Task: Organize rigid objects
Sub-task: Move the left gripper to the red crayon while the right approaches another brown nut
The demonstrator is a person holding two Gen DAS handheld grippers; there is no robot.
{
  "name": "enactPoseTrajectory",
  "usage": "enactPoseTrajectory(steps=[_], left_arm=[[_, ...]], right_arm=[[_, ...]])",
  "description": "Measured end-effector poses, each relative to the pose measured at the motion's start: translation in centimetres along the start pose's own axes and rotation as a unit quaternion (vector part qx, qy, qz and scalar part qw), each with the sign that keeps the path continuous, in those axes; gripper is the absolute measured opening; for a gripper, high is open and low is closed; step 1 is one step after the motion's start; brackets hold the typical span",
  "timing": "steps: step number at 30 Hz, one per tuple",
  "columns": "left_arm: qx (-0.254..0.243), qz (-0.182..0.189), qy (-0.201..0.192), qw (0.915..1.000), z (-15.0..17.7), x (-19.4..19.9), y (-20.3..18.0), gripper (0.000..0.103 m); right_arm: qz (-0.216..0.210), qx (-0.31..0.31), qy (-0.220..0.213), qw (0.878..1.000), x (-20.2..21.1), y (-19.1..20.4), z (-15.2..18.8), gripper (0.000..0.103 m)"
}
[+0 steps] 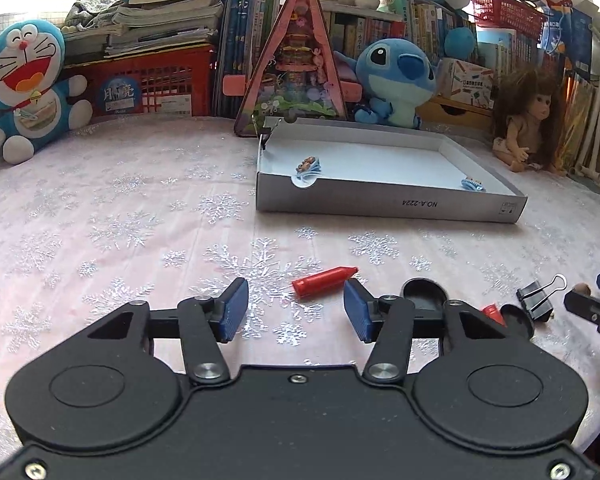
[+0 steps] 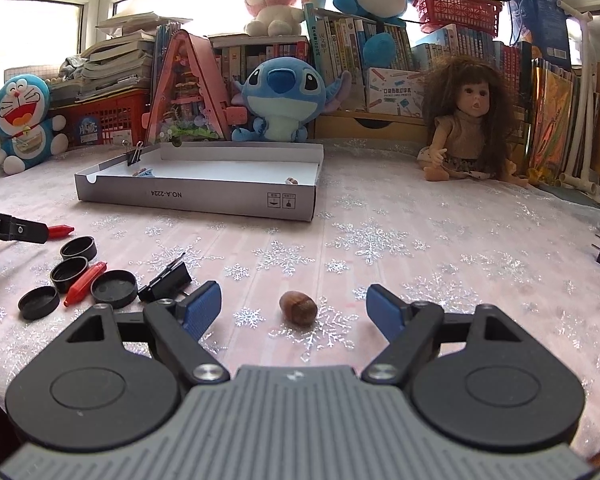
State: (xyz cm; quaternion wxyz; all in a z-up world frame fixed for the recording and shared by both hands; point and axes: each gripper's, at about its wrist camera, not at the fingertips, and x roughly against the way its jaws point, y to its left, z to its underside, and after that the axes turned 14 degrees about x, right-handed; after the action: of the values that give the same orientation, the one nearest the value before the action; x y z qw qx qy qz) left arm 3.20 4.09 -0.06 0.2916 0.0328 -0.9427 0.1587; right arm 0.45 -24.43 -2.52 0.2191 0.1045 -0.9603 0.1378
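R gripper wide open, brown nut on the snowflake cloth btwn its blue pads. To the left: black binder clip, four black caps, red crayon. Grey box farther back w/ clip on its rim.

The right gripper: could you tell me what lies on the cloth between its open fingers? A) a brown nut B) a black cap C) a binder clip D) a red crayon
A: the right gripper is open, and the brown nut lies on the tablecloth between its fingers, touching neither.
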Motion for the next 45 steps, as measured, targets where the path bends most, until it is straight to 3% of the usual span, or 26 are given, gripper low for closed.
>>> enactPoseTrajectory(steps=[3, 8, 11, 14, 17, 24, 30, 37, 41, 43, 45], left_arm=[[0.019, -0.002, -0.008, 0.9998, 0.1, -0.3, -1.2, 0.066], [0.063, -0.029, 0.001, 0.9976, 0.0, -2.2, -2.4, 0.065], [0.059, -0.046, -0.015, 0.9970, 0.4, -2.6, -3.1, 0.062], [0.041, -0.057, -0.026, 0.9972, 1.0, -2.7, -3.7, 0.047], [0.042, -0.046, -0.025, 0.9977, 1.1, -2.3, -3.5, 0.043], [0.054, -0.049, -0.026, 0.9970, 1.7, -0.3, -2.3, 0.051], [0.021, -0.052, -0.033, 0.9979, 2.5, 1.2, -1.7, 0.053], [0.045, -0.056, -0.030, 0.9970, 2.5, 0.9, -2.1, 0.057], [0.043, -0.071, -0.035, 0.9960, 2.6, -0.2, -3.4, 0.054], [0.033, -0.073, -0.039, 0.9960, 2.8, -0.5, -3.9, 0.047], [0.019, -0.074, -0.043, 0.9961, 3.0, -0.8, -4.3, 0.042]], right_arm=[[0.006, 0.001, 0.005, 1.000, -0.1, 0.3, 0.1, 0.087], [0.017, -0.001, 0.013, 1.000, -0.3, 0.7, 0.3, 0.087], [0.026, -0.002, 0.012, 1.000, -0.3, 0.9, 0.4, 0.087], [0.033, -0.003, 0.012, 0.999, -0.3, 1.2, 0.5, 0.087], [0.034, -0.004, 0.011, 0.999, -0.2, 1.3, 0.5, 0.087], [0.033, -0.008, 0.009, 0.999, -0.2, 1.2, 0.6, 0.087], [0.032, -0.008, 0.010, 0.999, -0.2, 1.2, 0.6, 0.087], [0.038, -0.019, 0.013, 0.999, -0.2, 1.3, 0.5, 0.087], [0.045, -0.028, 0.017, 0.998, -0.2, 1.5, 0.2, 0.078], [0.043, -0.030, 0.018, 0.998, -0.3, 1.7, -0.1, 0.074], [0.038, -0.029, 0.019, 0.999, -0.4, 1.8, -0.2, 0.062]])
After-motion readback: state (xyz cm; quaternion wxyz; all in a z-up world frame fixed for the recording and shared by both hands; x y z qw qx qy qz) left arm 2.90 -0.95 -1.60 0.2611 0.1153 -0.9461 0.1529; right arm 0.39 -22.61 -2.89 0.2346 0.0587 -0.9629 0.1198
